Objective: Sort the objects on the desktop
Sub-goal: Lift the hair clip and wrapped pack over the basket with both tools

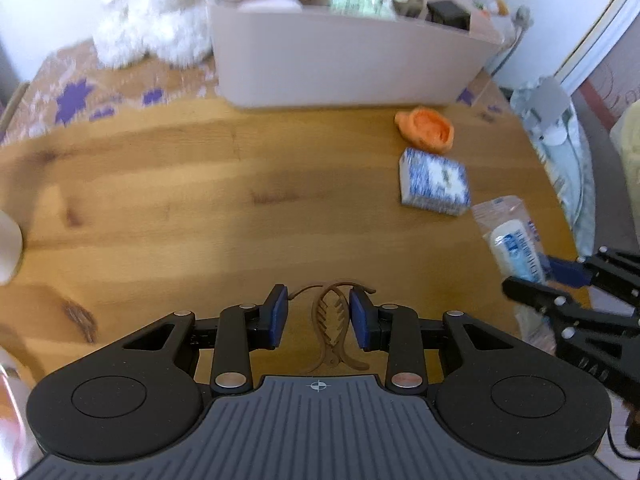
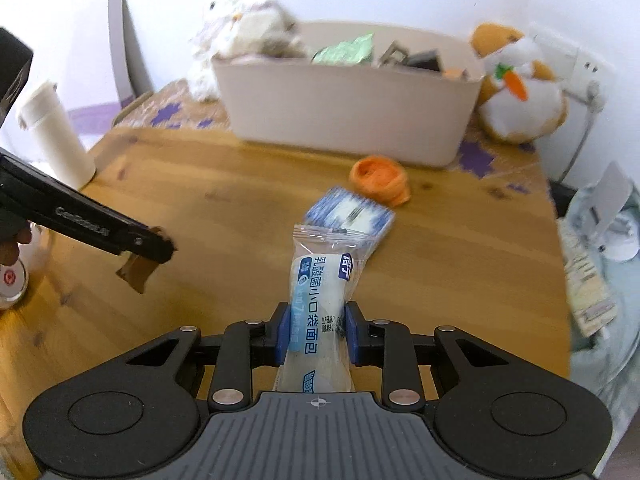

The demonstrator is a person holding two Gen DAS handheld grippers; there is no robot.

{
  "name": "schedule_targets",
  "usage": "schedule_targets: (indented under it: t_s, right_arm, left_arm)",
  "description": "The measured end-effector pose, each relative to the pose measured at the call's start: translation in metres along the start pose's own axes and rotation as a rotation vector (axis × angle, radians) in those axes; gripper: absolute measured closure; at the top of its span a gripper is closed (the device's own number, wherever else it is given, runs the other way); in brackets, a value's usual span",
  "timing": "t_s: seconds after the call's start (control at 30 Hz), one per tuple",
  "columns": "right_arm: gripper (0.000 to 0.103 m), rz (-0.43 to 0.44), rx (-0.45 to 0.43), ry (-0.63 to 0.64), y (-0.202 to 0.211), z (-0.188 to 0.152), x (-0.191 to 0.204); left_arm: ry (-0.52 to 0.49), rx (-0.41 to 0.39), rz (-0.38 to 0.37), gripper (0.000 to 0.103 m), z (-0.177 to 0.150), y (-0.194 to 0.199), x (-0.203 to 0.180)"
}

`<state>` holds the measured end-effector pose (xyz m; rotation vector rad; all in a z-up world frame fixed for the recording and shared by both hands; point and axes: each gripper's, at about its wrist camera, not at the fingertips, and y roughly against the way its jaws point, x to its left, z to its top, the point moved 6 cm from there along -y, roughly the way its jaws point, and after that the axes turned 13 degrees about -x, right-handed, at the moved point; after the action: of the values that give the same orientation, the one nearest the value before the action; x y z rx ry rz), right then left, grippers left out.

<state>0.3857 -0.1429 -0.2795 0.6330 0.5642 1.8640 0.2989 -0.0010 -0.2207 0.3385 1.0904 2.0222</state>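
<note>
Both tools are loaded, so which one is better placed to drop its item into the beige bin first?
Right, probably. The right tool grips the packaged bread and points straight at the beige bin across bare table. The left tool holds the brown hair claw, but the bin sits off to its right.

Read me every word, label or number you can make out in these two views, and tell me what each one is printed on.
"乳酸菌小口袋面包": on the clear bread packet held in the right tongs.
Blue logo on that packet: too blurred to read.
Small print by the packet's edge: too small.
Raised lettering on the left tongs' arm: blurred, unreadable.
Blue-and-white pack: print blurred.
Green pouch in the bin: unreadable.
</note>
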Motion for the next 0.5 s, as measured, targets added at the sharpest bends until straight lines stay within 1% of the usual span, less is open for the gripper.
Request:
schedule_targets:
  t_s: [0.23, 0.37, 0.5]
  right_arm:
    - [0.077, -0.046, -0.097, 0.006, 0.009, 0.044, -0.035]
    - [0.077, -0.069, -0.137, 0.063, 0.009, 0.069, -0.051]
    - [0.077, -0.084, -0.178, 0.093, 0.01, 0.094, -0.066]
  left_arm:
    - [-0.044, -0.116, 0.002, 0.069, 0.052, 0.019, 0.002]
    - [-0.041, -0.155, -0.001, 0.069, 0.08, 0.023, 0.006]
    - [-0.05, -0.187, 0.018, 0.069, 0.105, 0.023, 0.011]
